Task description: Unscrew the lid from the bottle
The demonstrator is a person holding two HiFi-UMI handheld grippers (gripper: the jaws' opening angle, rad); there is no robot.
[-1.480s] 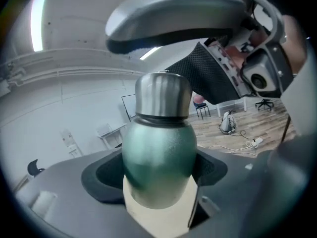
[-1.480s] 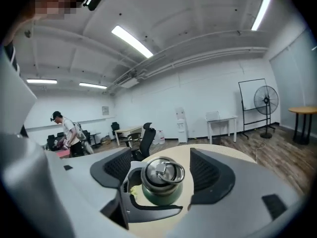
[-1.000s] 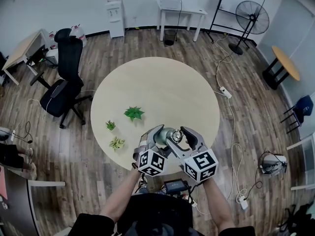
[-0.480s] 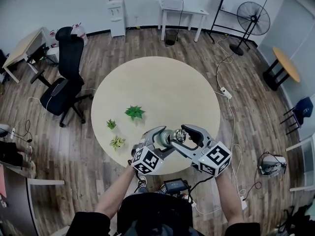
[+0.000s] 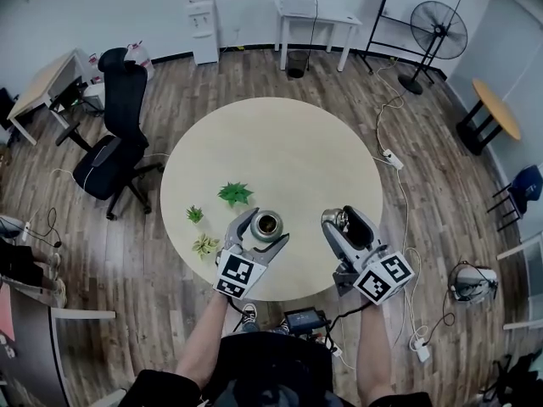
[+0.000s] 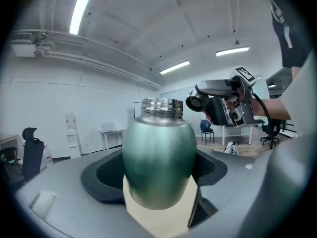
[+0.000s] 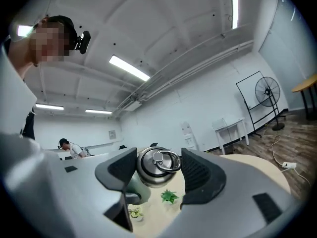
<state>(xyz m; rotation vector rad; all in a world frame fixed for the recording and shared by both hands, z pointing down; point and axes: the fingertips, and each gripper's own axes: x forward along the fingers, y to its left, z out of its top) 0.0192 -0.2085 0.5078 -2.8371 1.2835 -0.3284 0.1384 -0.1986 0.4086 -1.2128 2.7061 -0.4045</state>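
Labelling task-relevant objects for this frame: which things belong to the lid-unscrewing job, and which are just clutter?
Job in hand:
- bottle, open-topped, gripped by the left gripper
- lid, off the bottle, gripped by the right gripper

Lying about:
- small plants, three on the round table
- office chair
- fan

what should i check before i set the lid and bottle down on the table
1. Lid off the bottle: ok, the threaded mouth is bare and the two are apart.
2. Left claw grip: ok, its pads press on the bottle's body.
3. Right claw grip: ok, the lid sits clamped between its pads.
4. Bottle upright: ok, its mouth faces up in the head view.
5. Room on the table: ok, bare top ahead; the small plants stand close to the left claw.
6. Bottle empty: cannot tell.
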